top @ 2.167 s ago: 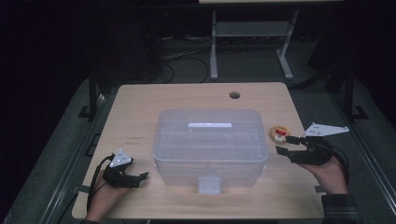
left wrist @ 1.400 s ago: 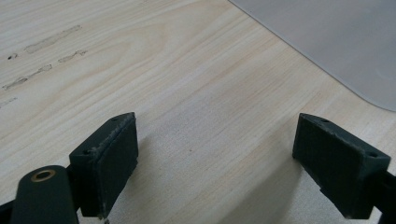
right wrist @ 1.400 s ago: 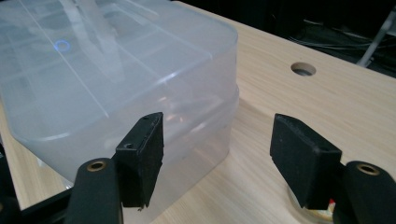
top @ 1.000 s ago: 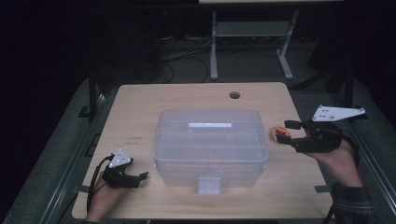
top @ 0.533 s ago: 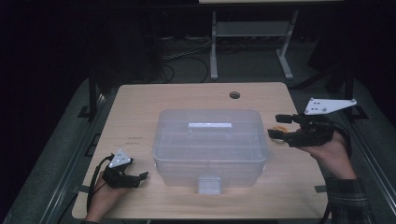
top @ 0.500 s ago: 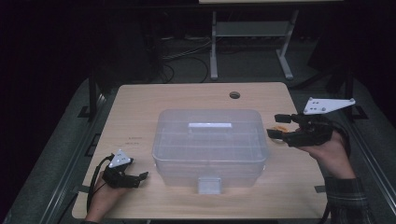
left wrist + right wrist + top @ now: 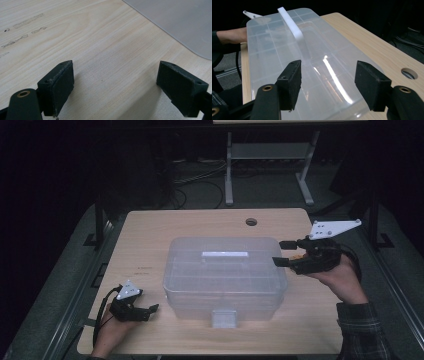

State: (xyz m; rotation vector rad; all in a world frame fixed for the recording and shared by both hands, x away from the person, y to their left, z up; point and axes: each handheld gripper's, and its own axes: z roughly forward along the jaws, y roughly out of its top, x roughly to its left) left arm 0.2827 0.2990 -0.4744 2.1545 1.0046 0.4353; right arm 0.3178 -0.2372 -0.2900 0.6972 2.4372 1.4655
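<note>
A clear plastic storage box [image 7: 225, 277], lid on and white handle [image 7: 225, 254] lying flat along its top, sits in the middle of the wooden surface [image 7: 150, 227], its front latch [image 7: 224, 317] turned toward the person. The right tongs [image 7: 283, 253] are held raised at the box's right end, jaws spread wide and grasping nothing; in the right gripper view the lid is seen between and beyond the two black pads, with the handle [image 7: 291, 23] running away along the lid's midline. A small orange-tinted object is glimpsed just behind the right tongs in the high view, too hidden to be identified. The left tongs [image 7: 150, 310] are rested low on the surface near the box's front-left corner, likewise released and empty, with bare wood between the pads [image 7: 58, 86] and only a corner of the box [image 7: 180, 22] seen in the left gripper view.

The step in hand is judged to be an approach to the box from its right side, most likely toward the lid or its handle. For the next move, the right tongs would need to be brought down and inward until the chosen edge or handle lies squarely between the pads, then closed; the box may need to be steadied by the left tongs so that it is not pushed across the smooth surface.
</note>
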